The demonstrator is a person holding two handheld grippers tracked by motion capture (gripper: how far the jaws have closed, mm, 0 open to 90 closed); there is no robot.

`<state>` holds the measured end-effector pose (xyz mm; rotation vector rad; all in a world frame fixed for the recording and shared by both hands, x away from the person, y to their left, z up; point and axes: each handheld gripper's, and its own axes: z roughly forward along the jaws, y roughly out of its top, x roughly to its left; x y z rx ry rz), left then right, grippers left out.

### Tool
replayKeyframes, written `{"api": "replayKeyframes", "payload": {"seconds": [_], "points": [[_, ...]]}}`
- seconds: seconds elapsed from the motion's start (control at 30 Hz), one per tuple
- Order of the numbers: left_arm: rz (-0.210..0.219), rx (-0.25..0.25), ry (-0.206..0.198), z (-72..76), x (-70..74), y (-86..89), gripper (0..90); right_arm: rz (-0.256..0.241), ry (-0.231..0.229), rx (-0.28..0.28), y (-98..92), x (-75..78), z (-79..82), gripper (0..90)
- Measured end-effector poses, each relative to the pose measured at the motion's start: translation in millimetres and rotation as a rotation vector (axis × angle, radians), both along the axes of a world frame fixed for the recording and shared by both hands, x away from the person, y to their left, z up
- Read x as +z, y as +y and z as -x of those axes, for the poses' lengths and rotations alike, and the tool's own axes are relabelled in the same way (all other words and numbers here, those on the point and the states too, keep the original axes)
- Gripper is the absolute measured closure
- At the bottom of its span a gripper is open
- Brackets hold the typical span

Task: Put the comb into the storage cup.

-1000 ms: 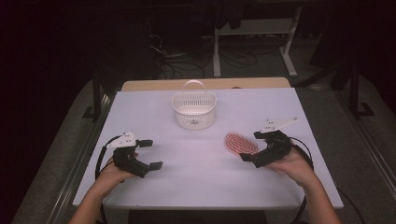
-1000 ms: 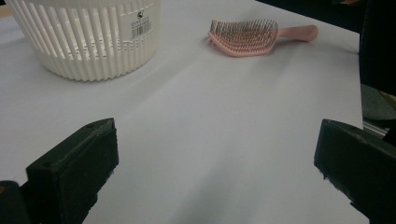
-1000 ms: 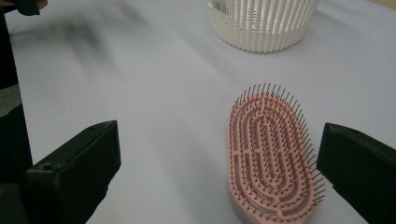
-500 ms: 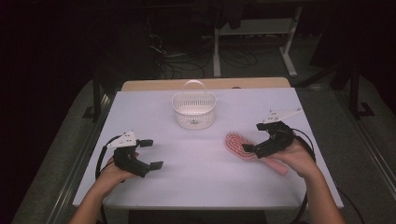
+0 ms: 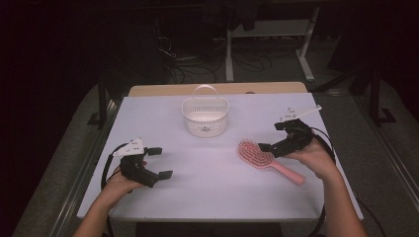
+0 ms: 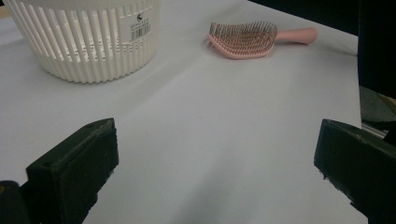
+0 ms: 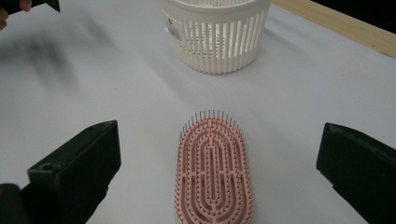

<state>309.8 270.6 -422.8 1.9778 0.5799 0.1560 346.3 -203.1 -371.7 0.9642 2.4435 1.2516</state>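
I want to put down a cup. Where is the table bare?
Bare: the middle, between the left claw and the pink hairbrush; also the far left corner beside the white basket. Crowded: the right claw over the brush.

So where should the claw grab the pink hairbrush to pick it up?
Probably the wide oval head of the pink hairbrush. It lies flat with its bristles up, and the right gripper already has its open jaws either side of the head. Coming down from above and closing on the two long edges looks simplest. The thin handle sits under the hand, harder to reach.
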Motion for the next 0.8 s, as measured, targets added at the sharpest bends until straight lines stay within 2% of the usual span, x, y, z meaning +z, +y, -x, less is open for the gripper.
{"api": "replayKeyframes", "payload": {"seconds": [0.4, 0.8], "points": [[0.002, -0.004, 0.002, -0.4, -0.2, -0.2, 0.0, -0.018, -0.005, -0.024, -6.7, 4.1, -9.5, 0.0], [0.002, -0.007, 0.001, 0.1, 0.2, -0.1, 0.0, 0.036, 0.004, -0.014, -7.3, -0.7, -8.4, 0.0]]}}
